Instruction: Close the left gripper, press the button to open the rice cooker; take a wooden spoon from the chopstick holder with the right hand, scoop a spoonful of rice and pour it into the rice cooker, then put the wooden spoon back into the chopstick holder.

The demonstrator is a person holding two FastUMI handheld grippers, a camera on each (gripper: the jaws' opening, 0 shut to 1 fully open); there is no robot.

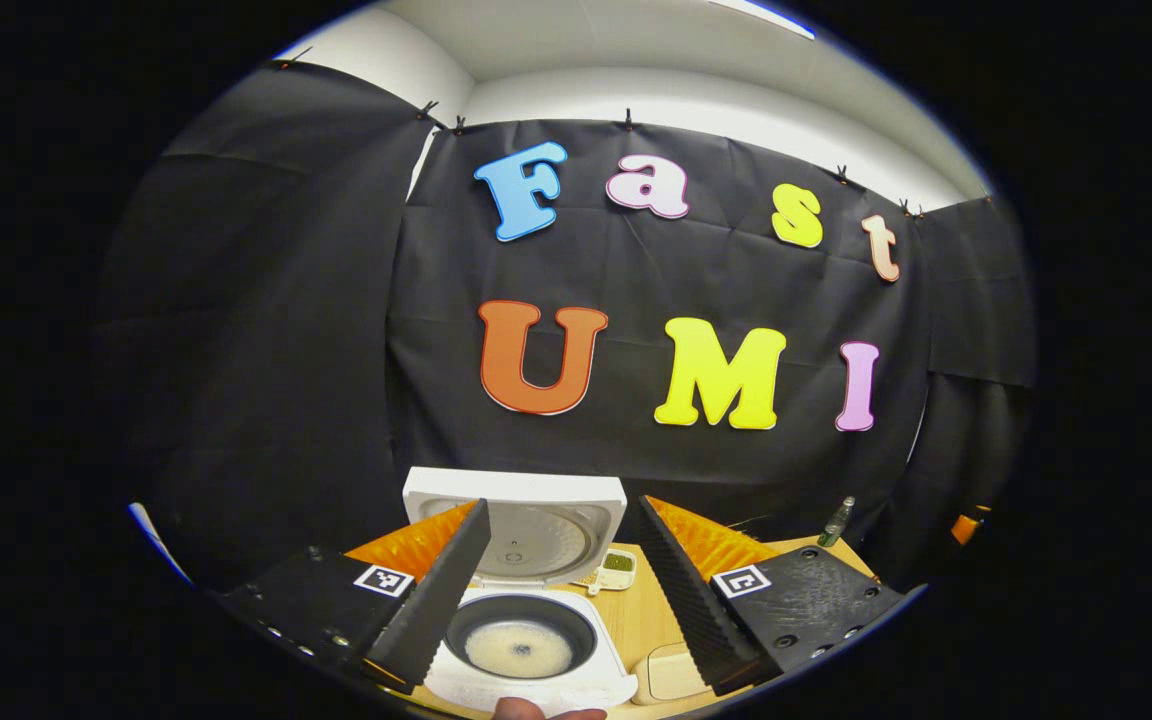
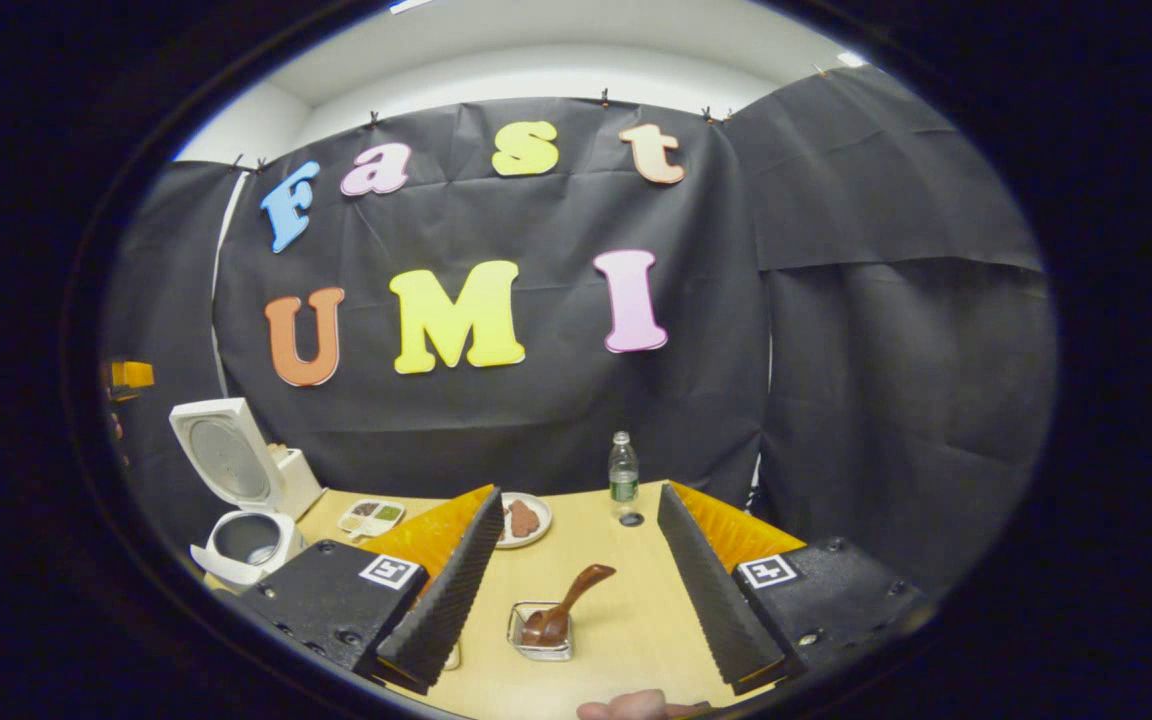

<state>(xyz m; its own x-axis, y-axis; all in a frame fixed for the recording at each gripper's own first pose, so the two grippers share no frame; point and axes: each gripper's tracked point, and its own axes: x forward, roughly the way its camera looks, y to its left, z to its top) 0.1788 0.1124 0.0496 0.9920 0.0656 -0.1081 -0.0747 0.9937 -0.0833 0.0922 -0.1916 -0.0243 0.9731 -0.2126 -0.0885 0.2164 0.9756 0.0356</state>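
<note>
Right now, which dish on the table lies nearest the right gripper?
The small clear dish holding the wooden spoon, between the right gripper's open fingers; the plate and divided tray sit farther back.

Even overhead light, sharp focus, strong fisheye bending at edges.

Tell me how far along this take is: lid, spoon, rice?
Done: the white rice cooker stands with its lid raised, and pale rice lies in its dark inner pot. The brown wooden spoon sits in the small clear holder on the table. Both the left gripper and the right gripper are open and empty. Nothing looks left, or the scooping has not started; I cannot tell which.
</note>
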